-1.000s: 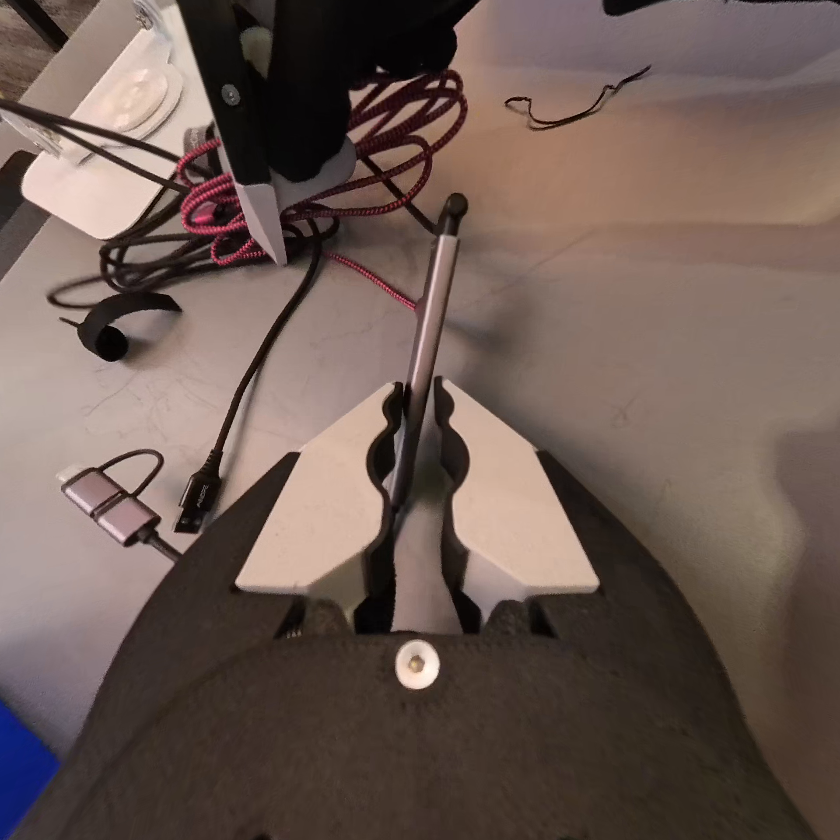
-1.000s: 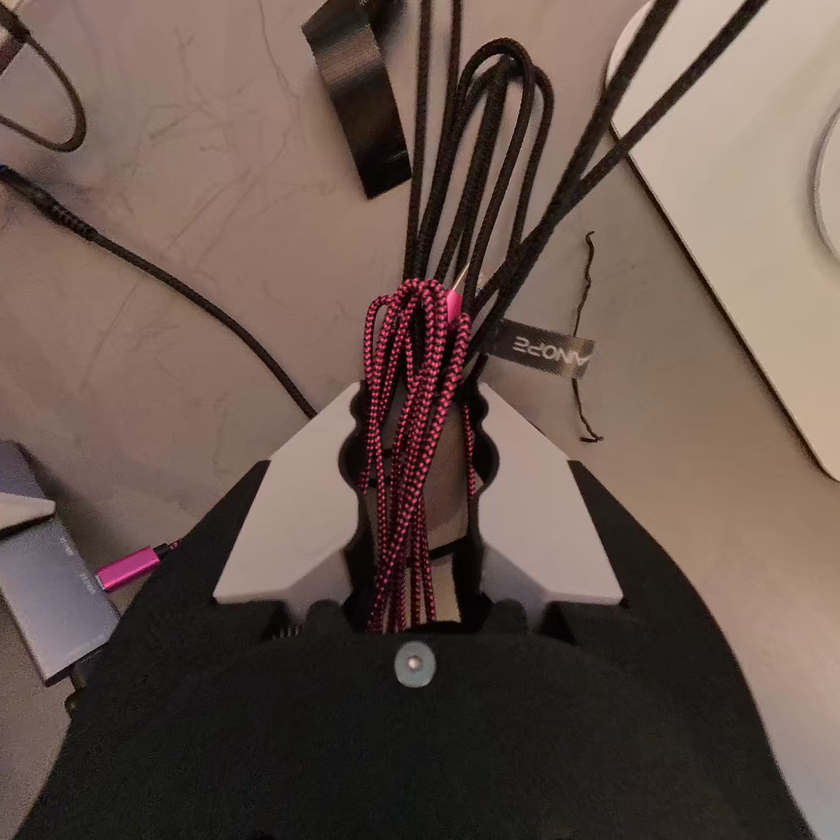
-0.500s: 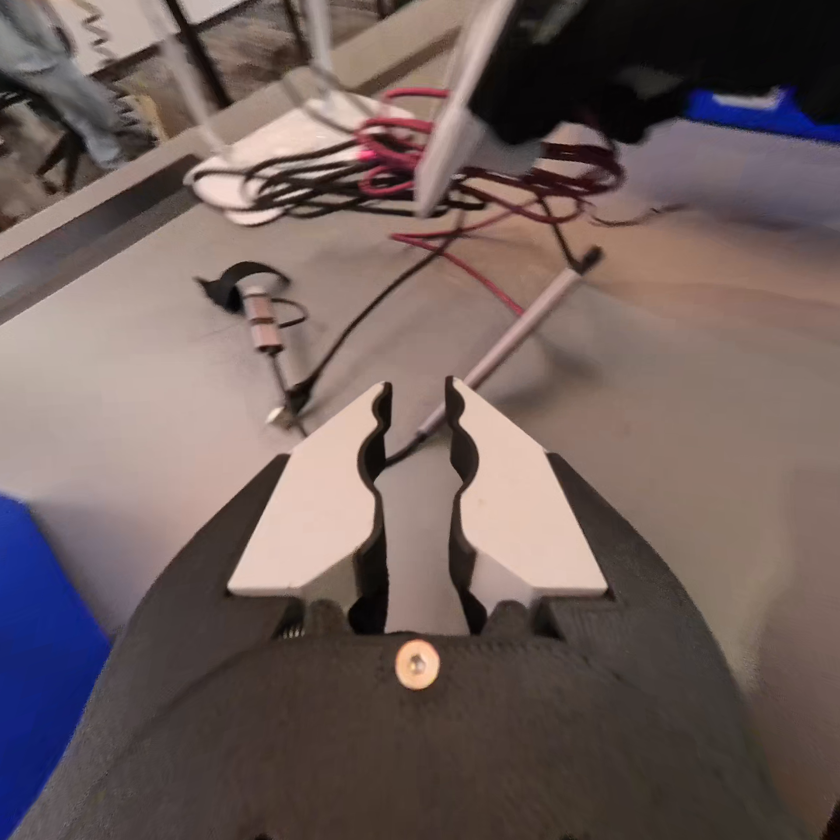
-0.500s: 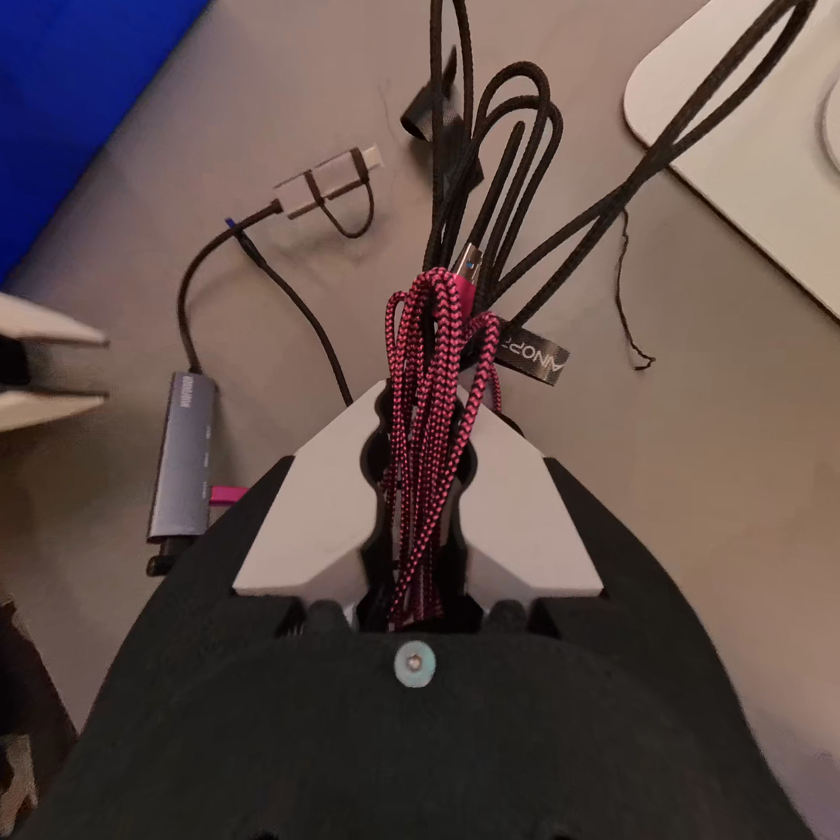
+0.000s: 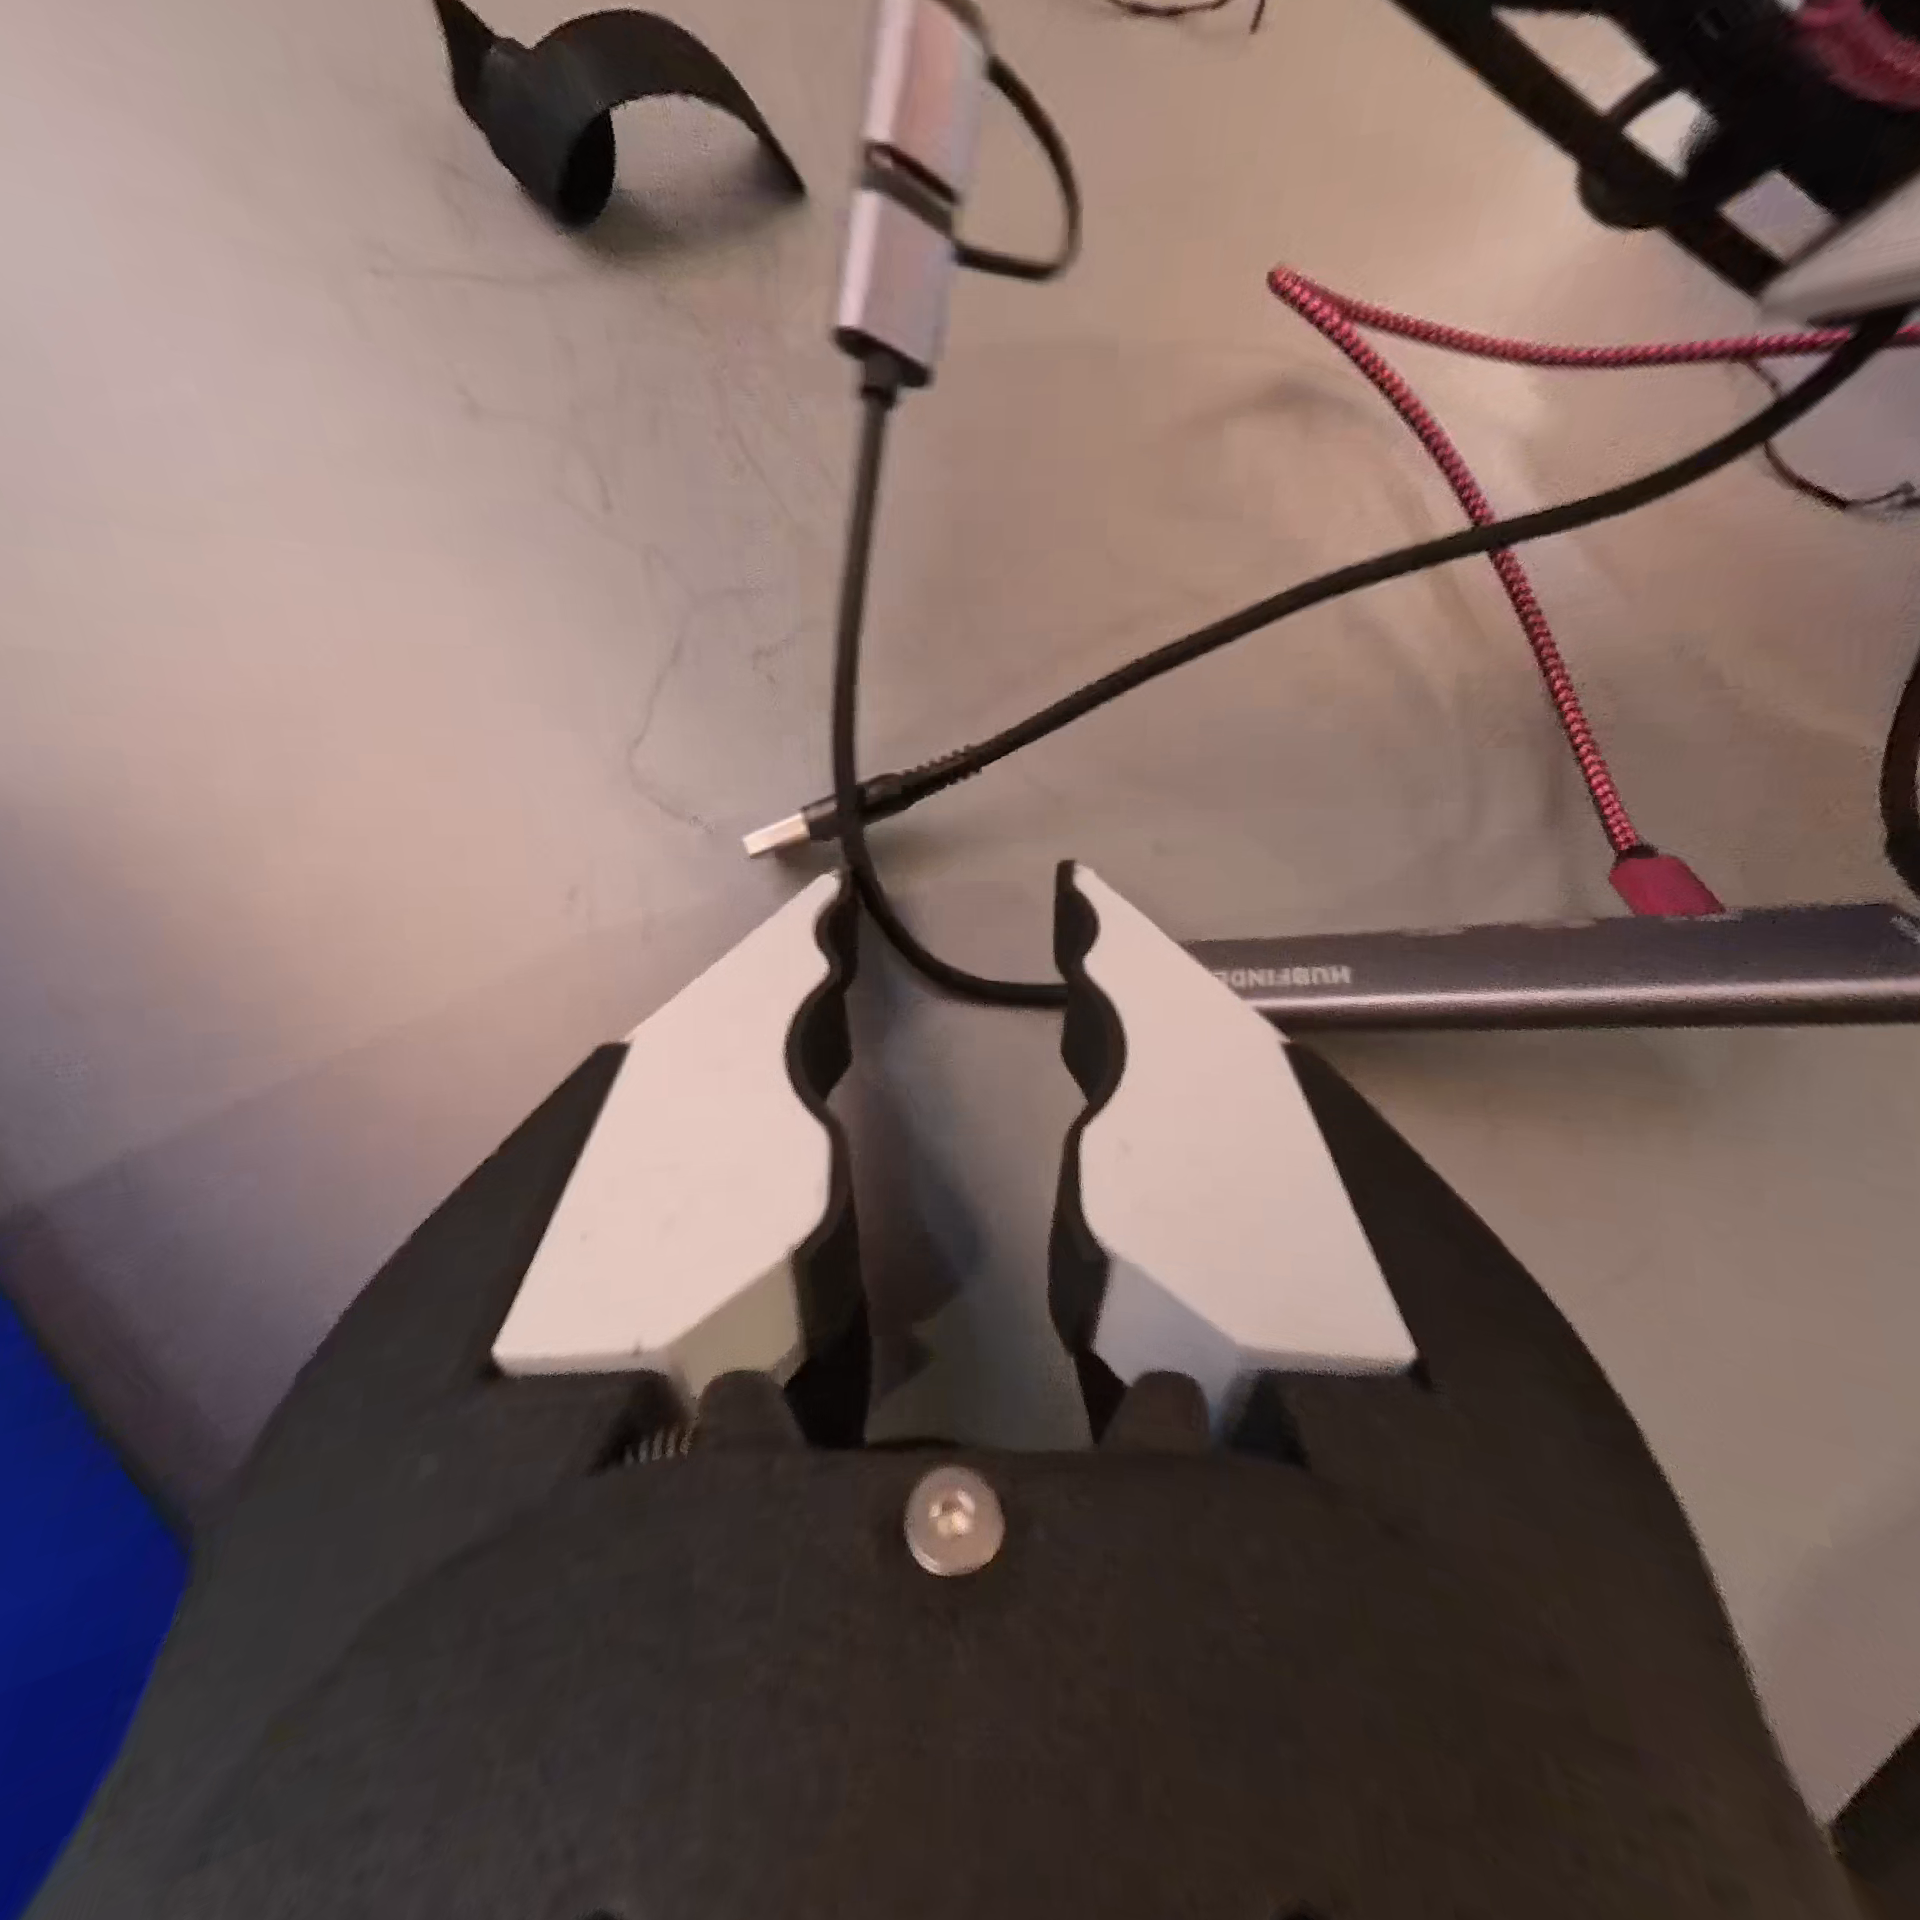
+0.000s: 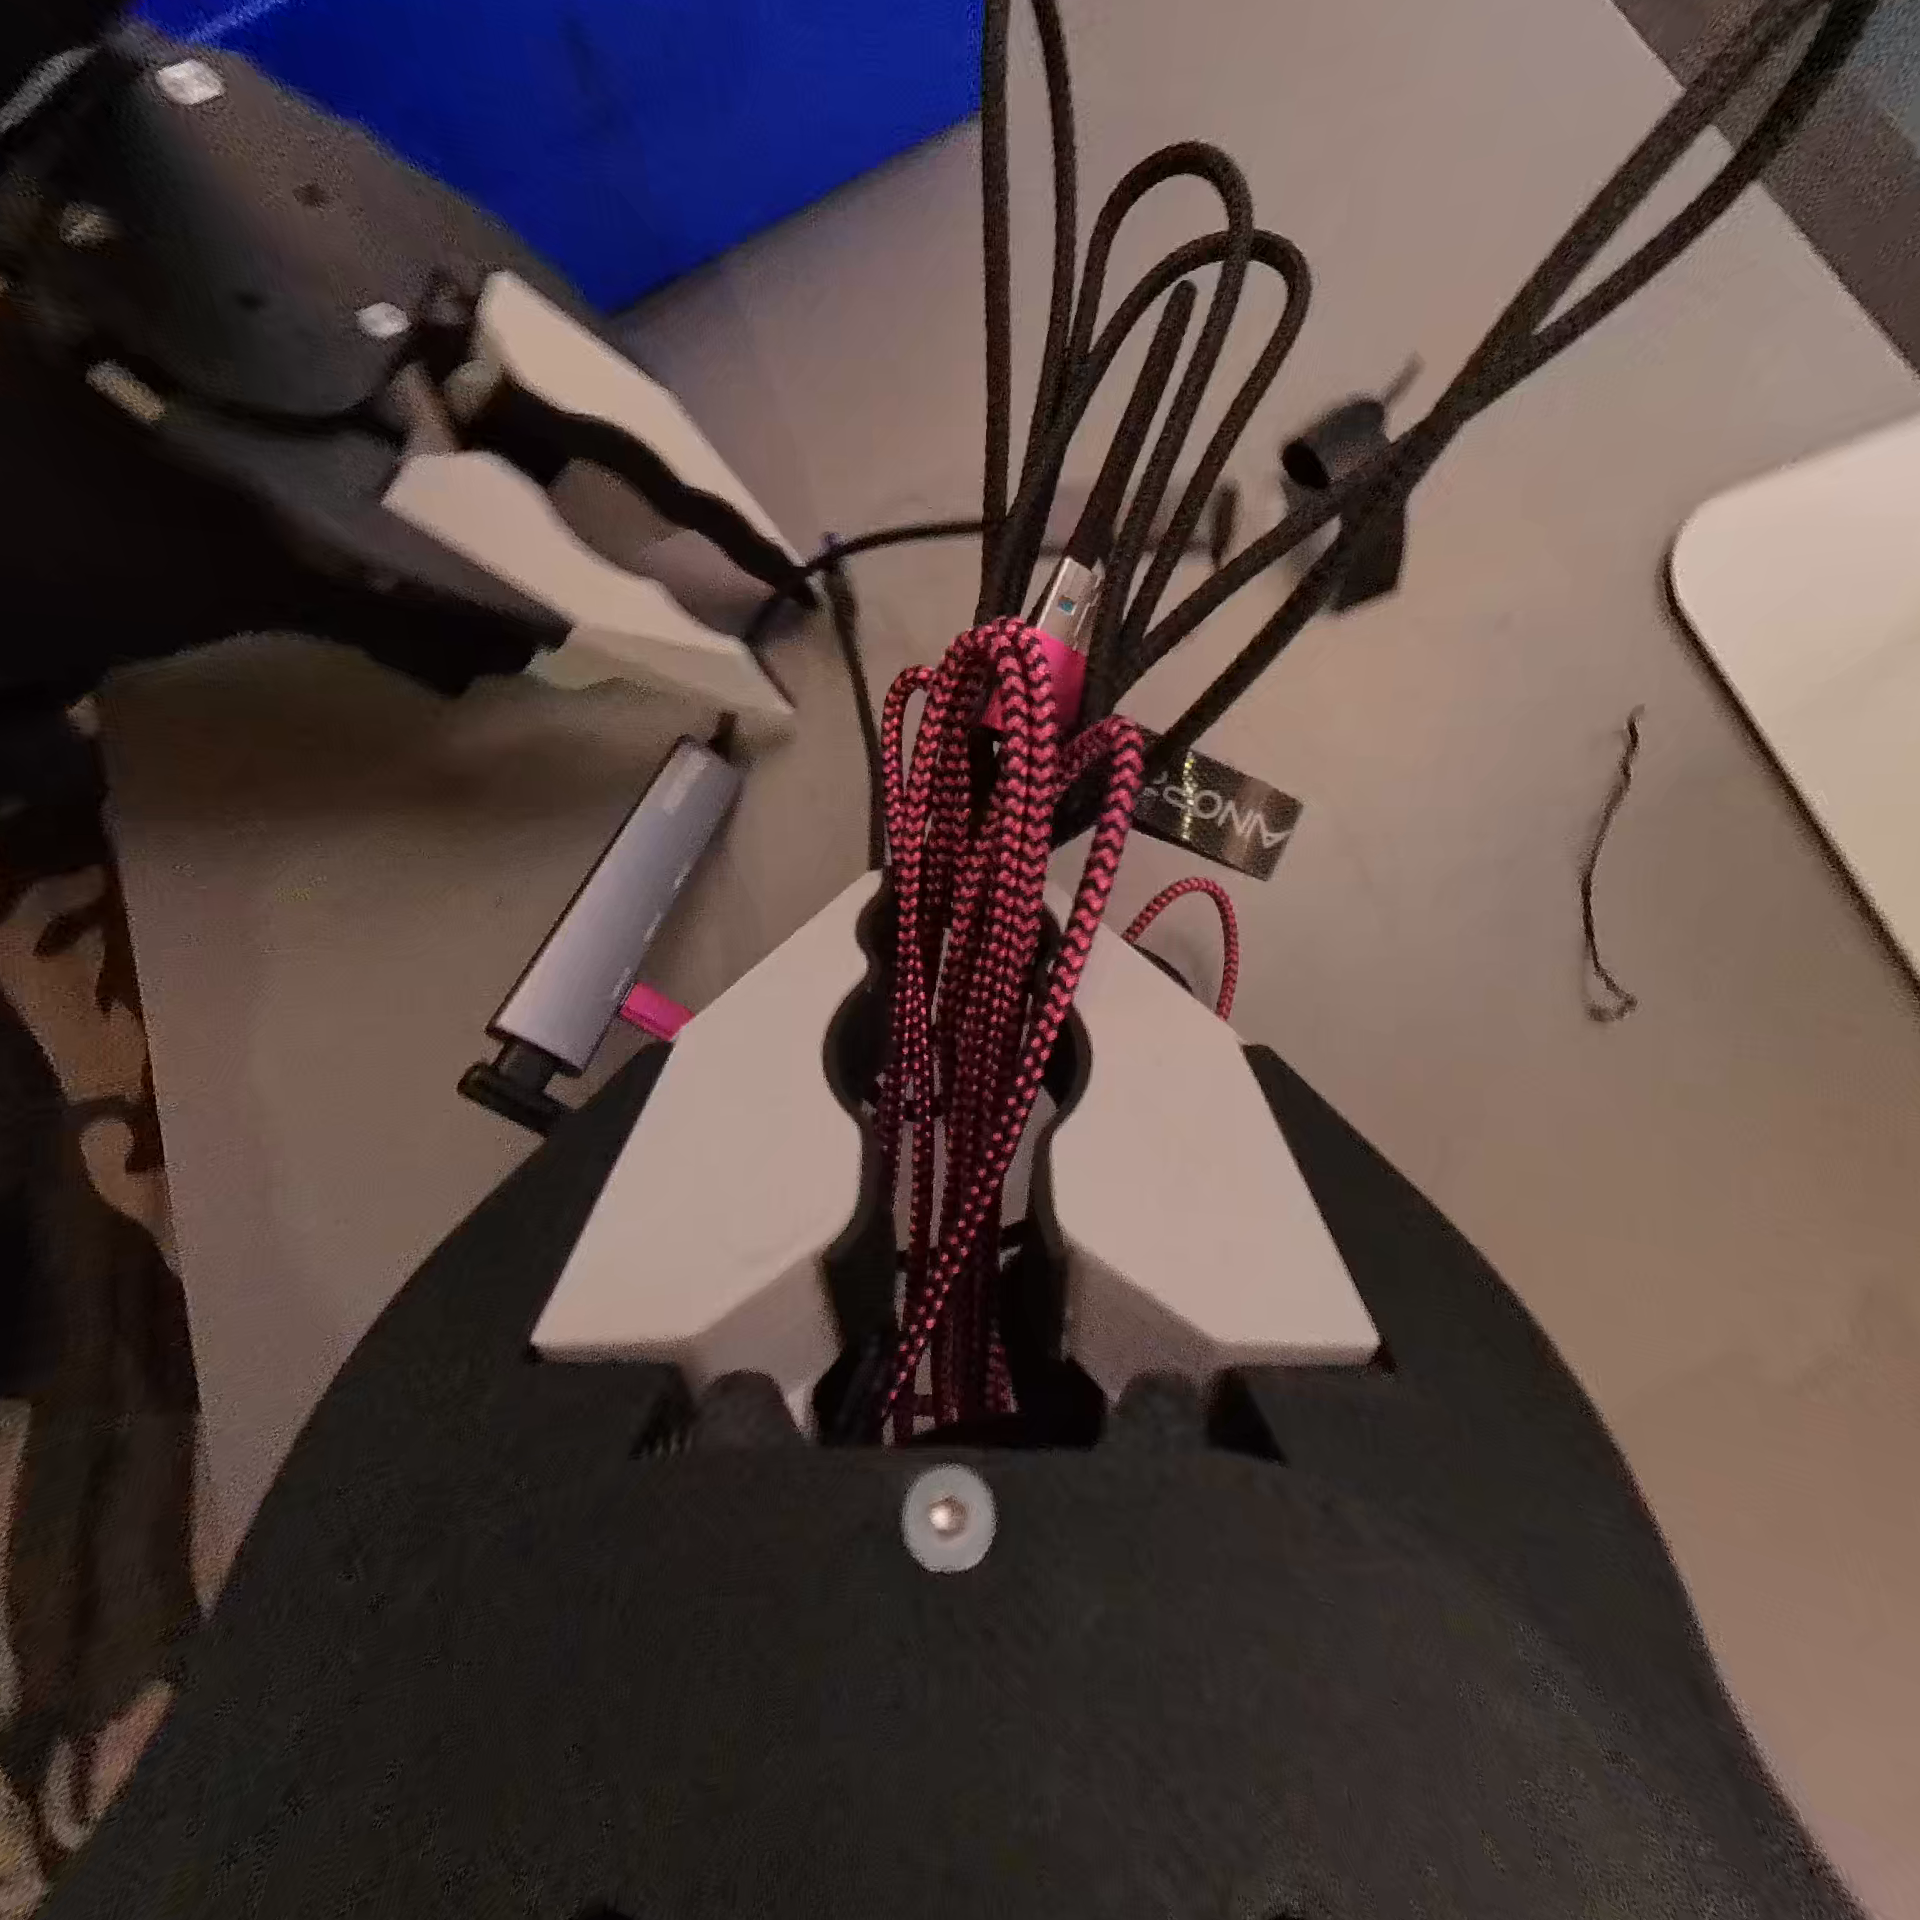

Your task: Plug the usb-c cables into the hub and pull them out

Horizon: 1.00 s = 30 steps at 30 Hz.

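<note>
My left gripper [image 5: 951, 883] is open and empty, low over the table. Its right finger [image 5: 1195, 1091] covers the end of the grey hub [image 5: 1558, 961], which lies flat. A pink plug [image 5: 1662, 894] sits in the hub's side. A black cable's loose plug [image 5: 790, 831] lies just beyond the fingertips. The hub's own black lead runs up to a grey adapter [image 5: 904, 229]. My right gripper [image 6: 977, 894] is shut on a pink braided cable bundle [image 6: 987, 790] with black cable loops [image 6: 1164, 343] above it. The right wrist view also shows the hub [image 6: 623, 894] and the left gripper [image 6: 790, 644].
A black strap [image 5: 582, 114] curls on the table beyond the adapter. A white flat device [image 6: 1818, 675] lies at the right, with a loose thread [image 6: 1610, 862] beside it. A blue bin [image 6: 623, 125] stands at the far side and also shows in the left wrist view [image 5: 62, 1558]. One gripper's finger ends stand about 12 centimetres off the other's. My left tips are roughly 15 centimetres from the black strap [image 5: 582, 114]. It is also in sight in the right wrist view [image 6: 1313, 443].
My left gripper let go of the hub, opened wider and moved down close to the black cable's plug. The hub now lies flat. My right gripper drew back with the bundle.
</note>
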Motion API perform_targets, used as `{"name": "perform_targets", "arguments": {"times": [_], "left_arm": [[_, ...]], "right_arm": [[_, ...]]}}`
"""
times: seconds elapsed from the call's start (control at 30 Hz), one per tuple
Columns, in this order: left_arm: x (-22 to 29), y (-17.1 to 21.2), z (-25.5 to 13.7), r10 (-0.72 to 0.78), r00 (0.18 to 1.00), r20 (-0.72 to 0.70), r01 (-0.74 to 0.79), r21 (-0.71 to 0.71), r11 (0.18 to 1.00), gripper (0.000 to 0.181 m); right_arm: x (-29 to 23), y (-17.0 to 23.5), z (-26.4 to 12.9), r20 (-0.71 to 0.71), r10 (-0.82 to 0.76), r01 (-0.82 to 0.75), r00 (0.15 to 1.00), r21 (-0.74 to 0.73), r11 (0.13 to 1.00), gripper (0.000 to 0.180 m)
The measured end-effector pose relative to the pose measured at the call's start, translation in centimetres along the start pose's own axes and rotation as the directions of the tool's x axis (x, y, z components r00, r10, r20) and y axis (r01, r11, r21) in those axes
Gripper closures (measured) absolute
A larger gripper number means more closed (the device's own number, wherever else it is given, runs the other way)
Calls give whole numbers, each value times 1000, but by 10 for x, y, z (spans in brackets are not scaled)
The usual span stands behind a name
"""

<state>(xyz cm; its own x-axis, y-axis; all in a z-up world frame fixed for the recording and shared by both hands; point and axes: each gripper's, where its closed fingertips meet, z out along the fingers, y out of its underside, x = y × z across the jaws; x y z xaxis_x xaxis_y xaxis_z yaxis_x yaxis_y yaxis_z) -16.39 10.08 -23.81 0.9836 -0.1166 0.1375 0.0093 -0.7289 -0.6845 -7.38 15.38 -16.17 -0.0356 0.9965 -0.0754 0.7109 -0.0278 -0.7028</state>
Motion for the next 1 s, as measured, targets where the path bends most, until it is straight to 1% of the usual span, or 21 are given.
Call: {"name": "perform_targets", "arguments": {"times": [0.07, 0.13, 0.27, 0.37, 0.4, 0.5, 0.57, 0.63, 0.7, 0.73, 0.77, 0.83, 0.87, 0.93, 1.0], "left_arm": [[0, -1, 0, -25, 999, -32, 25, 4, 1000, 159], [4, -1, 1, 8, 998, -56, -8, 3, 1000, 164], [10, 1, 4, 103, 994, -26, -103, -14, 995, 174], [17, 1, 6, 148, 988, -38, -149, -14, 989, 178], [18, 1, 6, 165, 986, -39, -165, -12, 986, 178], [18, 2, 6, 184, 983, -24, -184, -11, 983, 177], [19, 1, 6, 176, 984, -37, -176, -10, 984, 177], [19, 1, 6, 165, 985, -53, -166, -9, 986, 177], [19, 1, 6, 171, 984, -52, -171, -7, 985, 177], [19, 1, 6, 175, 983, -47, -176, -6, 984, 177], [19, 1, 6, 179, 983, -44, -180, -6, 984, 177], [20, 1, 7, 185, 982, -42, -186, -5, 983, 177], [20, 1, 7, 184, 982, -44, -184, -5, 983, 177], [20, 1, 7, 179, 983, -50, -179, -5, 984, 177], [20, 1, 6, 175, 983, -53, -175, -5, 985, 177]], "right_arm": [[-7, -3, -2, 24, -60, 59, 998, 9, 998, 162], [-15, 0, 0, 57, -117, 118, 992, -21, 993, 162], [-38, 9, 15, 167, -237, 256, 957, -103, 961, 160], [-37, 22, 31, 169, -261, 294, 950, -216, 931, 160], [-36, 27, 37, 180, -256, 295, 950, -243, 924, 156], [-47, 36, 52, 258, -219, 286, 941, -260, 922, 143], [-48, 40, 56, 257, -234, 304, 938, -282, 910, 134], [-45, 31, 54, 209, -275, 322, 938, -246, 914, 126], [-39, 15, 47, 142, -311, 334, 940, -191, 923, 101], [-37, 8, 44, 122, -328, 346, 937, -169, 923, 95], [-37, 3, 42, 117, -348, 363, 930, -151, 919, 87], [-36, -2, 45, 128, -360, 377, 924, -156, 913, 65], [-37, 0, 50, 157, -340, 366, 927, -181, 913, 47], [-46, 11, 60, 263, -328, 388, 907, -222, 895, 41], [-49, 23, 71, 311, -315, 401, 897, -272, 875, 30]]}}
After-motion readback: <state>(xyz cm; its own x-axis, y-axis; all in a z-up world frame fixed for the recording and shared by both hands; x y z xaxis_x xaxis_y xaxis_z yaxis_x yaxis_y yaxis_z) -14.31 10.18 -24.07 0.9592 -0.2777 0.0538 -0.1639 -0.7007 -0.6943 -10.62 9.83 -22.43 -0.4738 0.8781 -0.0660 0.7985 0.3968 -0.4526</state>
